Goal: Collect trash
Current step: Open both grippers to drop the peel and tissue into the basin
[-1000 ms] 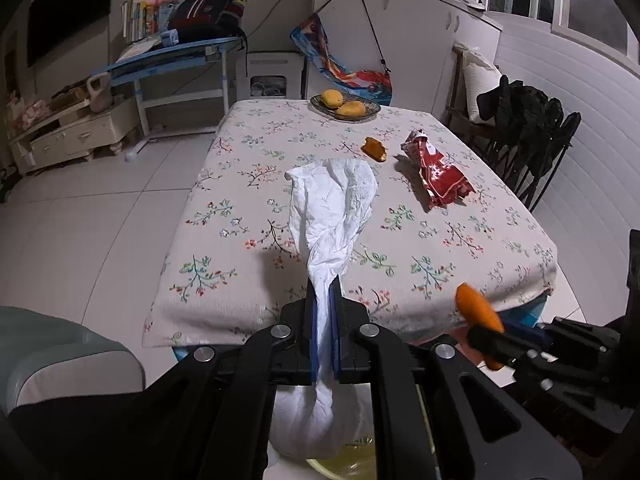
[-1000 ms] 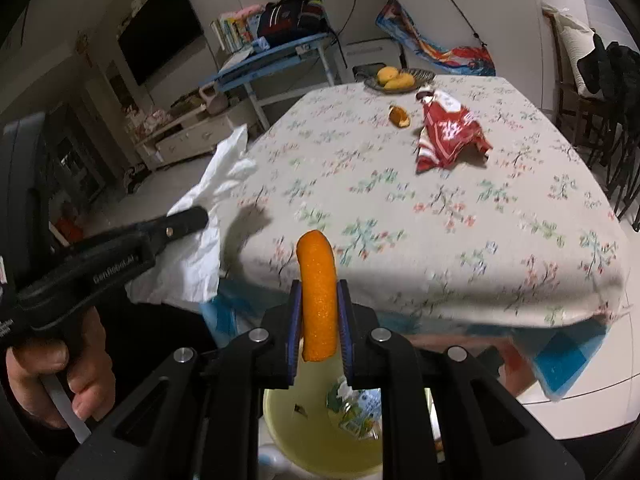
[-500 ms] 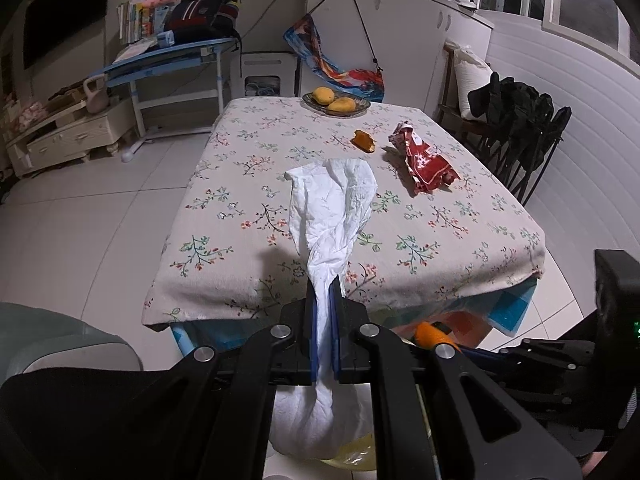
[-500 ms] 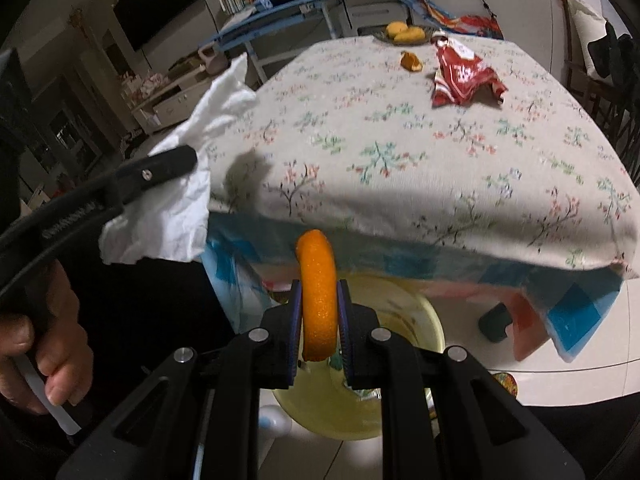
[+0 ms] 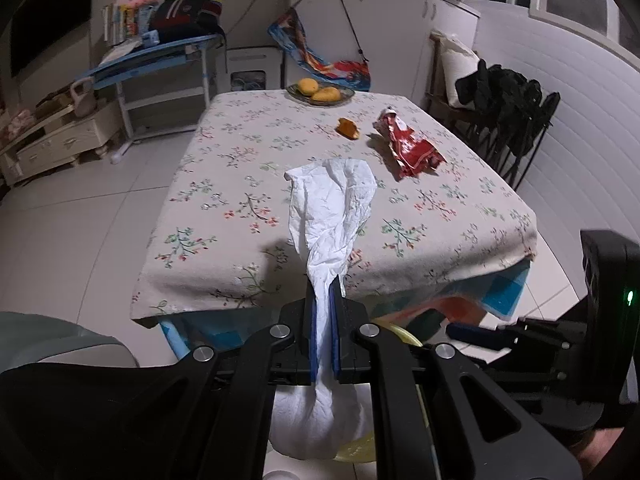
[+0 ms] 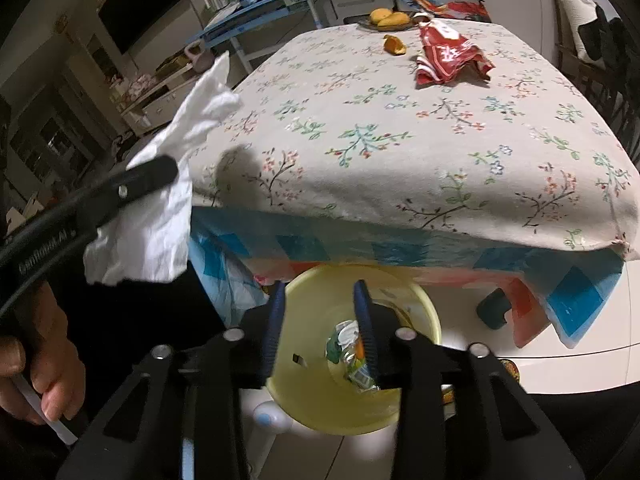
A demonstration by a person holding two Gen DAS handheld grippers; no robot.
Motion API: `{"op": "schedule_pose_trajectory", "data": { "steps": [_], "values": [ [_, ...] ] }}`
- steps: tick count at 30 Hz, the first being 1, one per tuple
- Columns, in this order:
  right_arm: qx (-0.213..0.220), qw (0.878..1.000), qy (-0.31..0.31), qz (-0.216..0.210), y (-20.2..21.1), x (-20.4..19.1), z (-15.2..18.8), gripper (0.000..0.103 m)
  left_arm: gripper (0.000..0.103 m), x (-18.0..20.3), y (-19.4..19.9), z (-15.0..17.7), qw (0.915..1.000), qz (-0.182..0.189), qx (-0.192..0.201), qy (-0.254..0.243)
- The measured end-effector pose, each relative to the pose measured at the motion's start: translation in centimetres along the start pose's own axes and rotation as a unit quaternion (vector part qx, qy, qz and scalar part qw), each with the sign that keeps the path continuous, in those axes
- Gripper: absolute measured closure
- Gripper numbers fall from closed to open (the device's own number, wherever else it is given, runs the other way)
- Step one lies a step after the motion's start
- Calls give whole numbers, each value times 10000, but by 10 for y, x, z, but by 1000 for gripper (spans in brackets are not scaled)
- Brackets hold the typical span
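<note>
My left gripper [image 5: 325, 284] is shut on a crumpled white tissue [image 5: 332, 208], which it holds up before the table's near edge; the same tissue [image 6: 160, 216] shows at the left of the right wrist view. My right gripper [image 6: 320, 292] hangs over a yellow bin [image 6: 424, 312] with its jaws opening and nothing between them. A piece of orange peel [image 6: 361, 349] lies in the bin among wrappers, beside the right finger. On the table lie another orange peel [image 5: 349, 128] and a red snack wrapper [image 5: 410, 146].
The table wears a floral cloth [image 5: 224, 208], with a plate of mangoes [image 5: 320, 90] at its far end. Right of it stands a chair draped in black clothes [image 5: 504, 100]. At the back left is a blue desk [image 5: 160, 52]. A person's hand [image 6: 40, 360] holds the left gripper.
The right gripper dipped over the yellow bin and its jaws parted; the orange peel left them and now lies in the bin. The left gripper still holds the tissue.
</note>
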State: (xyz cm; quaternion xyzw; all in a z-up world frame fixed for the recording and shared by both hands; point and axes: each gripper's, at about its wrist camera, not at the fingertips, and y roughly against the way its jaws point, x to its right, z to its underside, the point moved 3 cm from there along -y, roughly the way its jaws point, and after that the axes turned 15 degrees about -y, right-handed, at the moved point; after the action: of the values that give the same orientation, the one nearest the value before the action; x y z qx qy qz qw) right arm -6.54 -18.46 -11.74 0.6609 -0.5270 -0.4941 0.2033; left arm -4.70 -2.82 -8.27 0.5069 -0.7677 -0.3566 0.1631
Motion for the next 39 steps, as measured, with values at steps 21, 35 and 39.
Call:
{"op": "schedule_pose_trajectory", "data": {
  "steps": [21, 35, 39],
  "values": [
    [1126, 9889, -962, 129, 46, 41, -20, 36, 90, 68, -50, 42, 9754, 970, -1396, -1402],
    [1264, 9871, -972, 160, 49, 45, -24, 35, 51, 60, -38, 30, 9850, 590, -988, -1288],
    [1419, 9856, -892, 214, 54, 43, -24, 32, 42, 45, -27, 19, 9927, 247, -599, -1016]
  ]
}}
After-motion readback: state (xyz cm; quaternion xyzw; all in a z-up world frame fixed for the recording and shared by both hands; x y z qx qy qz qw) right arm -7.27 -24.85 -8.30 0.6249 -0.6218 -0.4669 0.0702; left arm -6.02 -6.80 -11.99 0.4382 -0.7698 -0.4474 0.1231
